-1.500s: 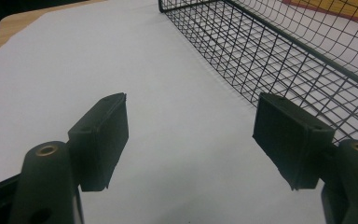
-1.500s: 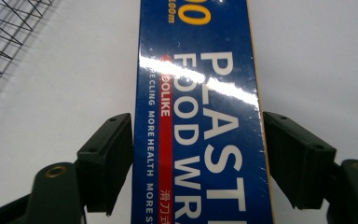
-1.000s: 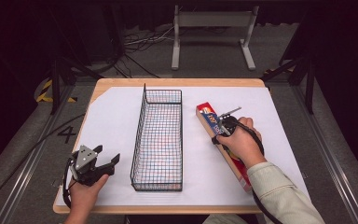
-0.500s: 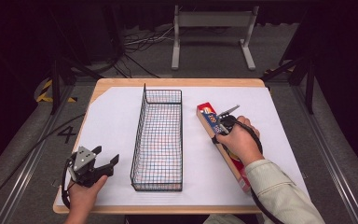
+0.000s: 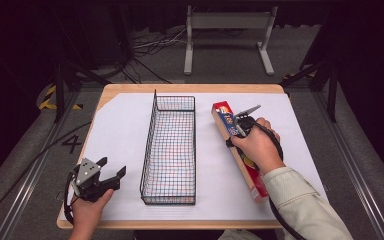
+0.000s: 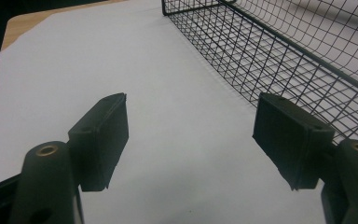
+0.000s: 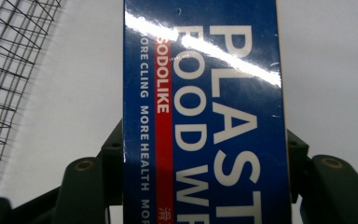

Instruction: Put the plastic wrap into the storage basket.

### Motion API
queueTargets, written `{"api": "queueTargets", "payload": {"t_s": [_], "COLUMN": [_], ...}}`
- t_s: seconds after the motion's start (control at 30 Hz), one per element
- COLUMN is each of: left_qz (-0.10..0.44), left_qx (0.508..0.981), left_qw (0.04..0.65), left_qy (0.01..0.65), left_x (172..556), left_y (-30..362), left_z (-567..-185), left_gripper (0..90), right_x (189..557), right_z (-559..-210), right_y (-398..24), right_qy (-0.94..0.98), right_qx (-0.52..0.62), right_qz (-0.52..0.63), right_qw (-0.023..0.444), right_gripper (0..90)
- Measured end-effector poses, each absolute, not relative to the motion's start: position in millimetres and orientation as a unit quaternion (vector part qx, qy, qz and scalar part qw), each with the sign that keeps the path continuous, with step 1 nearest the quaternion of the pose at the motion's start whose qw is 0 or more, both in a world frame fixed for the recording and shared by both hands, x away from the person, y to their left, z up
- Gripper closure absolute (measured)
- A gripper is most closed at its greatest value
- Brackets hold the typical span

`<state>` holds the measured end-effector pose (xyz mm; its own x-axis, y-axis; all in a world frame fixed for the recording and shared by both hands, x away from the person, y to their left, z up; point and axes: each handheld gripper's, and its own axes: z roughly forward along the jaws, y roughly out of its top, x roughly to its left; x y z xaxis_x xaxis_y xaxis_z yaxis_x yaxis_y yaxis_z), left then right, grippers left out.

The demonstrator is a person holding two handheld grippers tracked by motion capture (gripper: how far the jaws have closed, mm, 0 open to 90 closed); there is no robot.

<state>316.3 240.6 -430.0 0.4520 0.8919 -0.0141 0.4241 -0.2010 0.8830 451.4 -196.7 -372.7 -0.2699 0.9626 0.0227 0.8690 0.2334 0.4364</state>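
A long blue-and-red box of plastic food wrap (image 5: 253,176) lies on the white sheet to the right of the black wire basket (image 5: 152,145). My right gripper (image 5: 240,125) holds the box near its far end. In the right gripper view its jaws have just been closing and now press on both long sides of the box (image 7: 205,93). The far end looks raised a little, while the near end stays low by the table's front edge. Near the front left corner my left gripper (image 5: 112,166) stands open over bare paper, nothing between its pads (image 6: 100,135).
The basket stands lengthwise in the middle of the table, empty, and its near wall shows in the left gripper view (image 6: 279,56). White paper (image 5: 125,130) covers the wooden tabletop. A metal stand and cables sit on the floor beyond the far edge.
My right gripper has risen, and the far end of the box has come up with it. My left gripper has stayed where it was.
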Motion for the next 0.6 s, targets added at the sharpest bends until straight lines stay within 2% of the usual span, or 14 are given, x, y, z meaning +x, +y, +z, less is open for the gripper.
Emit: {"api": "queueTargets", "payload": {"t_s": [0.6], "left_qz": [0.265], "left_qx": [0.723], "left_qw": [0.433], "left_qy": [0.468], "left_x": [330], "left_y": [233], "left_z": [-430], "left_gripper": [27.6], "right_x": [453], "right_z": [-343], "right_y": [-169], "right_qy": [0.747], "right_qx": [0.622], "right_qz": [0.188], "right_qw": [0.14], "right_gripper": [40.0]}}
